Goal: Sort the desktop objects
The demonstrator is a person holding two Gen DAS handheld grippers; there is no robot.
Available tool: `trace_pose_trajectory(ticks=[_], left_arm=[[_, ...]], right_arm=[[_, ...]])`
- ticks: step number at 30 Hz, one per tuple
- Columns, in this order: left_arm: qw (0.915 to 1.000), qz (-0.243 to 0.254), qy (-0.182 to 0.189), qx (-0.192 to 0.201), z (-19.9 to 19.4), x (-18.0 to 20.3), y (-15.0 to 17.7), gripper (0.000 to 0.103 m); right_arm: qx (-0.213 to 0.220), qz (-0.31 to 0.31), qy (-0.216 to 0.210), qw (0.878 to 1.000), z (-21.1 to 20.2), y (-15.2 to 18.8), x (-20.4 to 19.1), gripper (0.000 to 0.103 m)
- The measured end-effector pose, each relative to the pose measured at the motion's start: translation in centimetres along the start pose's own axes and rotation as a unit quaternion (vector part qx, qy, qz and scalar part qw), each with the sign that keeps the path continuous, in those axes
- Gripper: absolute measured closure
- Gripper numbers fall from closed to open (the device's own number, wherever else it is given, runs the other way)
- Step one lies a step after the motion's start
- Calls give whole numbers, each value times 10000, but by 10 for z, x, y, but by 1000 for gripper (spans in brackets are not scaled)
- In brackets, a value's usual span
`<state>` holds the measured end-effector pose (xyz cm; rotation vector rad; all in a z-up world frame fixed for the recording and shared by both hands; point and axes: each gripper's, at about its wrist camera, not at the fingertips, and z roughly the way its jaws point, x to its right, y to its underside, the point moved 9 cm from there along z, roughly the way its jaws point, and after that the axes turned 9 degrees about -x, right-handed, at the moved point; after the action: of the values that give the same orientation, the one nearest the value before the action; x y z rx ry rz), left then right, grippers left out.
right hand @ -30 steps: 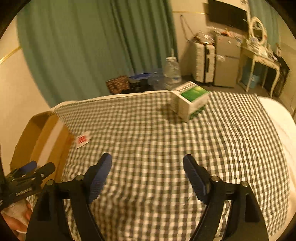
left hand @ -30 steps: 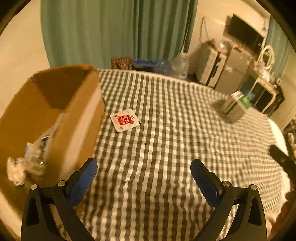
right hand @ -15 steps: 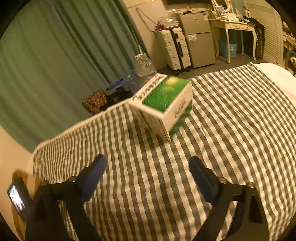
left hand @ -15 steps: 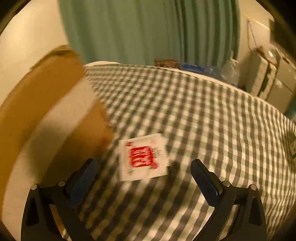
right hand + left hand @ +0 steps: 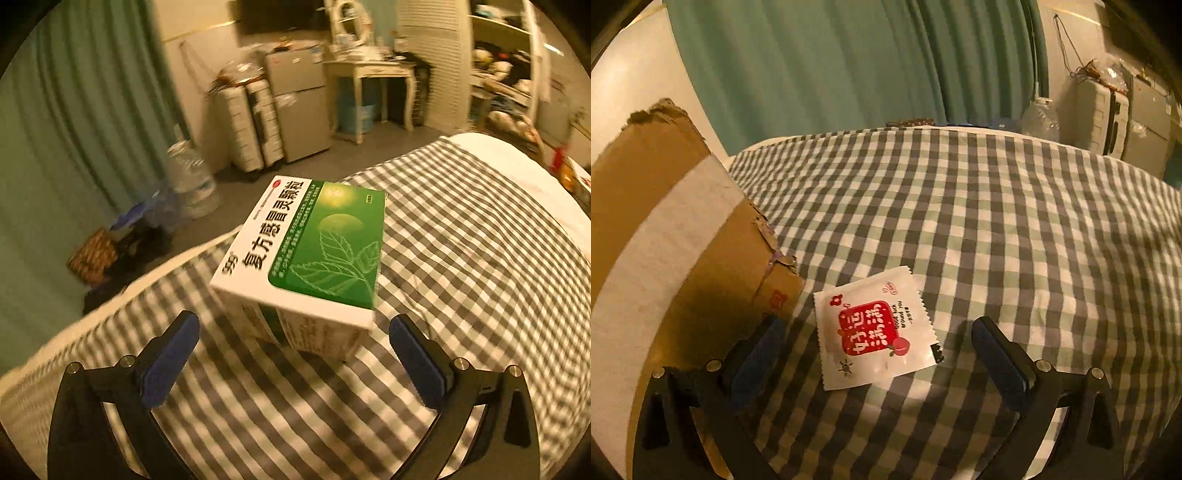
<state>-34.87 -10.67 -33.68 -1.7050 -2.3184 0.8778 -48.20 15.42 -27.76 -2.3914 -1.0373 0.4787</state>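
A flat white sachet with a red label lies on the checked cloth, right beside the corner of a cardboard box. My left gripper is open, its blue-padded fingers on either side of the sachet's near half, just above the cloth. A white and green medicine box stands on the checked cloth in the right wrist view. My right gripper is open and empty, fingers flanking the box's near end without touching it.
The cardboard box wall stands close to my left finger. Beyond the cloth's far edge are green curtains, a large water bottle, a suitcase, a small fridge and a white side table.
Both grippers have moved forward and down. The sachet now lies between my left fingers, and the medicine box has come up close between my right fingers. Both stay open.
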Motion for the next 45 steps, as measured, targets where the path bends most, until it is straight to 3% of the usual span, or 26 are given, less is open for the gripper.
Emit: trace_pose_trajectory(ticks=[4,9,16,21,23,25,28,29,30,32,35,38,42,45], left_arm=[[9998,-48,195,-51,-1,-1,2,0],[9977,-279,559,-265,4,-3,6,0],[9923,-563,1004,-464,14,-8,15,0],[9922,-465,1079,-421,11,-8,20,0],[9930,-427,1047,-329,9,-7,22,0],[9925,-390,1122,-293,5,-6,24,4],[9902,-347,1334,-228,3,-7,24,17],[9894,-313,1407,-164,1,-7,23,36],[9890,-267,1454,-88,-3,-7,22,65],[9879,-1,1551,-89,-9,-4,24,85],[9831,169,1824,-10,-20,-3,28,94],[9776,37,2103,-72,-28,-19,34,98],[9632,-36,2685,-91,-67,-38,49,98],[9606,251,2768,69,-99,-48,54,98]], right_arm=[[134,223,410,9988,6,-19,2,0],[92,247,589,9979,7,-37,53,0],[-489,25,-182,9986,42,-50,112,0],[-765,-247,-427,9958,68,-44,101,0],[-534,-614,-402,9959,64,-39,92,21],[-379,-895,-480,9941,55,-31,85,22],[-275,-1294,-407,9904,34,-16,90,24],[-203,-1347,-428,9897,26,-13,93,24],[-180,-1403,-484,9888,17,-8,97,24],[-102,-1530,-592,9864,-8,2,101,24],[68,-1923,-671,9790,-48,18,98,24],[52,-2154,-932,9721,-87,39,97,24],[210,-2198,-1293,9667,-137,63,103,24],[386,-2256,-1471,9623,-169,73,102,24]])
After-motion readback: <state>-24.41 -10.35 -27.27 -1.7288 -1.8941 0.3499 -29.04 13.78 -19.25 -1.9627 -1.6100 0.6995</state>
